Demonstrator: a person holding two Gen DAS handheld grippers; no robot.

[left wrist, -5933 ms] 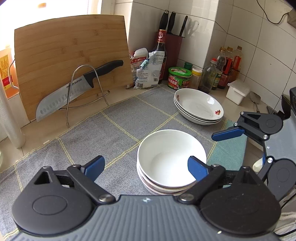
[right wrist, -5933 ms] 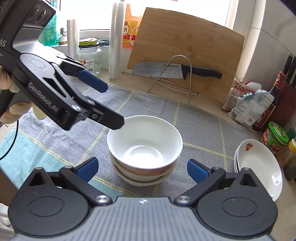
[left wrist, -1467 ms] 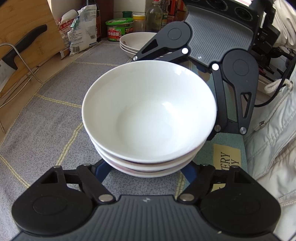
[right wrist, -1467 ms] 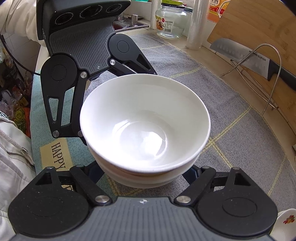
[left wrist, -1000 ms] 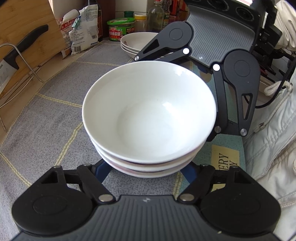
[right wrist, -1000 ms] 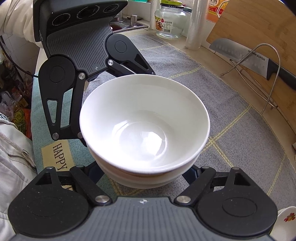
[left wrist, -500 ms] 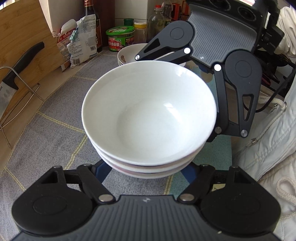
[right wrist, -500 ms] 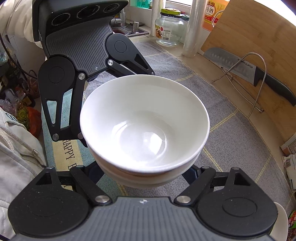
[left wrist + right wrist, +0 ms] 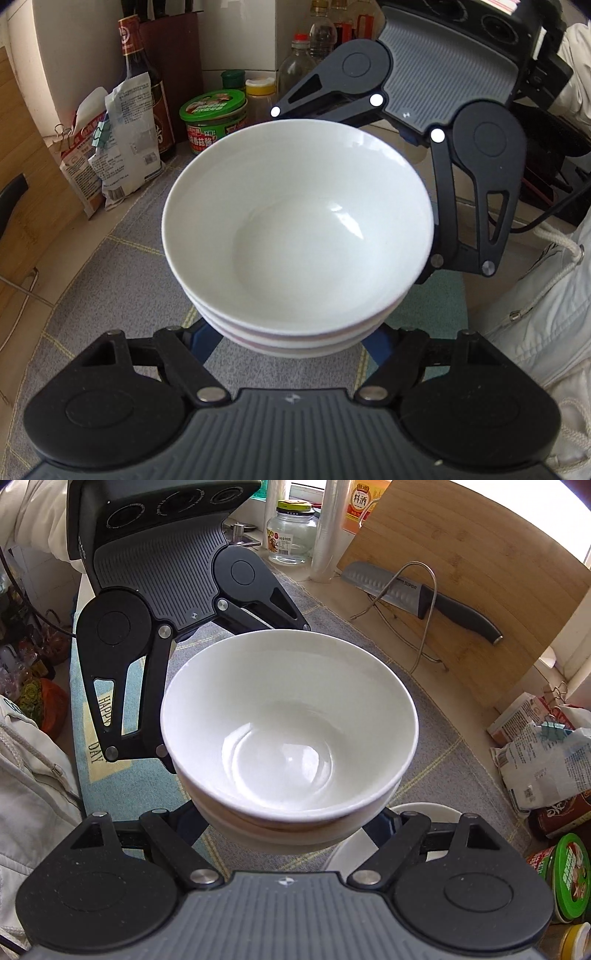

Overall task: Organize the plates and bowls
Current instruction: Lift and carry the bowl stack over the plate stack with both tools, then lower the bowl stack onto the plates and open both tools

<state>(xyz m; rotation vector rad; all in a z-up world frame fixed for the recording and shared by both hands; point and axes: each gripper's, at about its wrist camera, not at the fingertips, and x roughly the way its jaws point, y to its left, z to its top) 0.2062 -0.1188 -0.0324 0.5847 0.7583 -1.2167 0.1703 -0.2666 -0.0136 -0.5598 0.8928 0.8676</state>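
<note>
Nearest, the left tongs and the right tongs are each clenched under opposite sides of a stack of bowls. The stack, which sat on the mat a moment ago, has been lifted clear of it and carried toward the white plates now showing just beneath it, so setting it down on or beside them looks like the coming step. The bowls are smooth, glossy and round; below lies a grey woven mat, and farther off a bamboo cutting board and a steel knife.

Both wrist views look steeply down from opposite sides, close on the shared bowl stack.
</note>
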